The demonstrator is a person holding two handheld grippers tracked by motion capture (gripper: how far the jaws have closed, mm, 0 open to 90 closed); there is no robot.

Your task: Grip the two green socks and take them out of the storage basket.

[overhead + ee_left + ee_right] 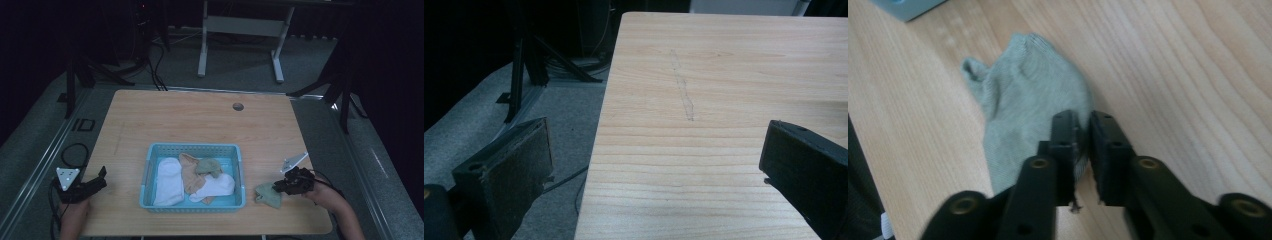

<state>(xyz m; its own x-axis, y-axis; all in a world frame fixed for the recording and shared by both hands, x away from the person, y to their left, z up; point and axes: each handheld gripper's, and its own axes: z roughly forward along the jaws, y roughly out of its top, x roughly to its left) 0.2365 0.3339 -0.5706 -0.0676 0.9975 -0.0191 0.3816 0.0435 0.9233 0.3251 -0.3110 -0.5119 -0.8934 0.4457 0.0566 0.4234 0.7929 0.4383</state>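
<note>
green sock (1030, 95): lies flat on the table (200, 120), just right of the basket (192, 148), outside it. your right gripper (1083, 145) pinches its near edge.
right gripper state: jaws nearly together, a fold of sock fabric clamped between them.
progress: judging by the layout, one green sock is out on the wood; its likely mate (209, 166) sits in the basket with the white socks (169, 181) and a tan one (188, 172). most of the sorting looks undone.
right hand pose: your right hand (320, 192) comes in low from the table's near right corner, gripper aimed left toward the basket.
left gripper (90, 187): jaws spread wide, nothing between them, parked at the near left table edge, well apart from the basket.
left hand pose: forearm low at the near left, gripper pointing up the table.
</note>
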